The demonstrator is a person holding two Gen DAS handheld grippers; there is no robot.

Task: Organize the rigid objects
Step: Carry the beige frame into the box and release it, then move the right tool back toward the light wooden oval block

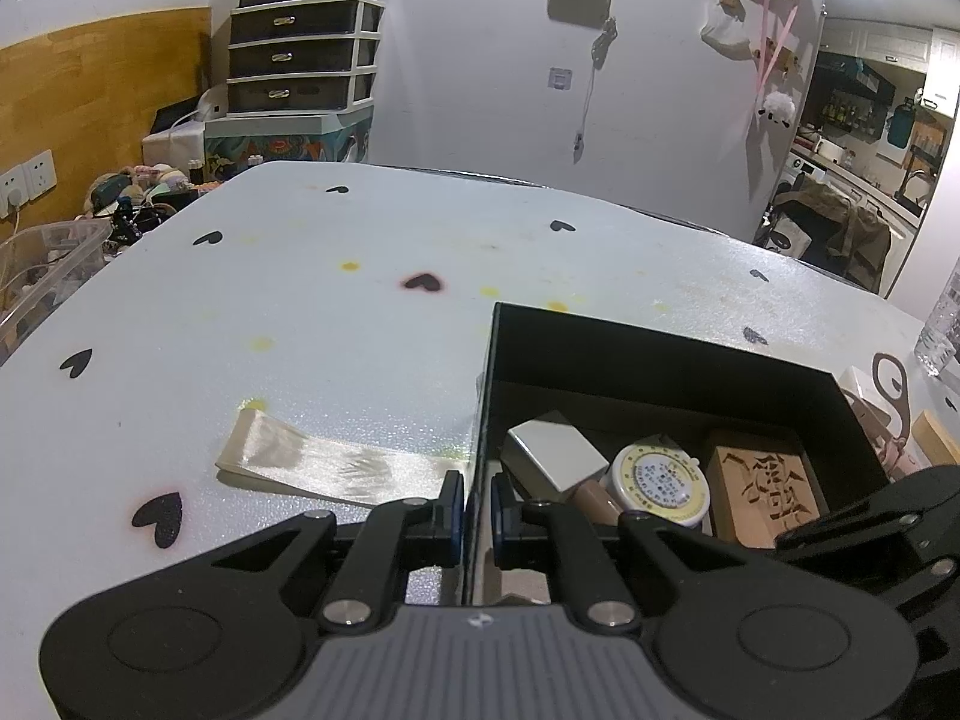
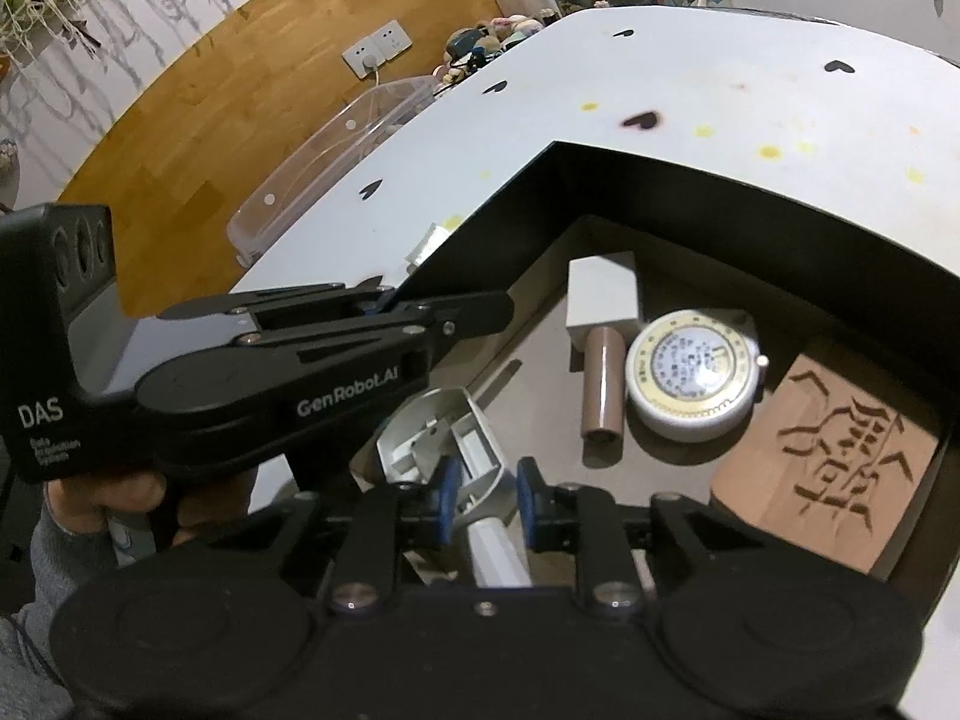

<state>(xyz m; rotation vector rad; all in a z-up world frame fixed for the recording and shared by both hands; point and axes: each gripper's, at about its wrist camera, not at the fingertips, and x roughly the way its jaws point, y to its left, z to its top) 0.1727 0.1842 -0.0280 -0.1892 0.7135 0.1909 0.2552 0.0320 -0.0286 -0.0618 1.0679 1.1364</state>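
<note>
A black box stands on the white table, and my left gripper is shut on its left wall; the same gripper shows from the side in the right wrist view. In the box lie a grey-white block, a brown tube, a round white tape measure with a yellow ring, and a carved wooden block. Over the box's near left corner, my right gripper is shut on a silver-white plastic tool, whose white handle runs back under the gripper.
A cream ribbon strip lies on the table left of the box. A clear plastic bin sits off the table's left edge. Scissors, a glass and small boxes crowd the right side. A hand holds the left gripper.
</note>
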